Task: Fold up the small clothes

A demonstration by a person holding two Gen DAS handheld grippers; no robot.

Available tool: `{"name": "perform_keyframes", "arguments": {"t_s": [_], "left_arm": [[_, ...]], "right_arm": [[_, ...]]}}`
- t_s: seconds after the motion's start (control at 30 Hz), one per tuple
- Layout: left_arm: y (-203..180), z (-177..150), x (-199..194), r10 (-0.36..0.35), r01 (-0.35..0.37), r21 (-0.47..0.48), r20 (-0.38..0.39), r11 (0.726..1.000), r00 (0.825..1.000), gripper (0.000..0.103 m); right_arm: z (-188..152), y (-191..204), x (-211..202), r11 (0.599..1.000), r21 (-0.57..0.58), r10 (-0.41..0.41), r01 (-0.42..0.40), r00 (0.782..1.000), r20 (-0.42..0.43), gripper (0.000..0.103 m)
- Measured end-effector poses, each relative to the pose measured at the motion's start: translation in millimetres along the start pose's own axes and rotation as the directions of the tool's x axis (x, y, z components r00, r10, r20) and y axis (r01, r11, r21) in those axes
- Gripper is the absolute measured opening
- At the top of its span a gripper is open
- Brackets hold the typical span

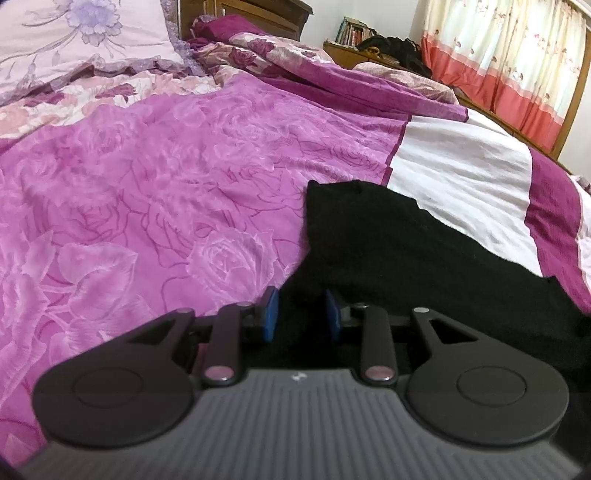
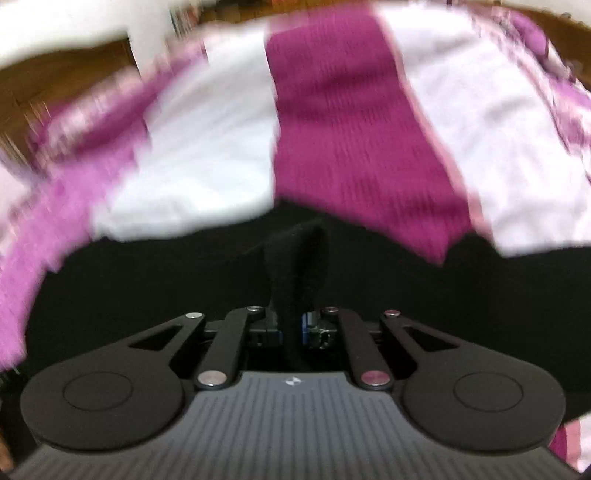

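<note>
**Black garment on a purple bedspread, one claw pinching it**

A small black garment [image 1: 388,251] lies spread on a bed, over the line where the purple rose-patterned bedspread [image 1: 166,184] meets a broad white band [image 1: 461,173] of the same cover. In the left wrist view the cloth fills the lower right, with one squared corner pointing away toward the head of the bed.

The left gripper [image 1: 301,314] sits low at the garment's near edge. Its two blue pads [image 1: 271,310] stand apart with a clear gap between them, and nothing is held; black cloth shows beneath and beyond the gap.

The right gripper [image 2: 291,325] has its jaws drawn narrow, clamped on a fold of the black garment [image 2: 147,280]. A raised ridge of the dark cloth stands up between the pads and runs forward from them. This view is smeared by motion blur, so fine detail is lost. Past the cloth, the cover shows white and deep magenta stripes [image 2: 351,122].

Farther off in the left view, a pale floral pillow [image 1: 81,33] rests at the head of the bed beside a rumpled rose-print quilt [image 1: 258,51]. Behind them stand a dark wooden headboard [image 1: 255,14], a low shelf of books [image 1: 352,33], and cream-and-coral curtains [image 1: 509,59].
</note>
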State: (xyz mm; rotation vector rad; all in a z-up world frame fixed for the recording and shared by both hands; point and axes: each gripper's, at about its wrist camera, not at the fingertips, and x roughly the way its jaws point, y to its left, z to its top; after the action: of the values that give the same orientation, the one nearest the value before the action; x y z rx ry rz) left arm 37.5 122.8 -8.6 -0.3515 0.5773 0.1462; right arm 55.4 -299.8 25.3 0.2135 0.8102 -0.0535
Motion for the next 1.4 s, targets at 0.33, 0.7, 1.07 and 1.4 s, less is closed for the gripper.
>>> {"name": "perform_keyframes", "arguments": {"t_s": [0.33, 0.7, 1.07, 1.4], "left_arm": [[0, 0, -4, 0.004, -0.004, -0.008, 0.015, 1.0, 1.0, 0.032], [-4, -1, -2, 0.007, -0.007, 0.013, 0.005, 1.0, 1.0, 0.034], [-9, -4, -9, 0.007, -0.009, 0.047, 0.043, 0.999, 0.999, 0.034], [-72, -36, -68, -0.187, 0.115, 0.397, 0.146, 0.911, 0.972, 0.034]], "right_arm": [[-25, -7, -42, 0.992, 0.125, -0.027, 0.015, 0.995, 0.095, 0.008], [-54, -29, -33, 0.989, 0.151, -0.029, 0.009, 0.991, 0.132, 0.054], [-153, -108, -107, 0.966, 0.253, -0.02, -0.052, 0.961, 0.275, 0.076], [-126, -120, -95, 0.961, 0.27, -0.002, -0.067, 0.969, 0.246, 0.082]]}}
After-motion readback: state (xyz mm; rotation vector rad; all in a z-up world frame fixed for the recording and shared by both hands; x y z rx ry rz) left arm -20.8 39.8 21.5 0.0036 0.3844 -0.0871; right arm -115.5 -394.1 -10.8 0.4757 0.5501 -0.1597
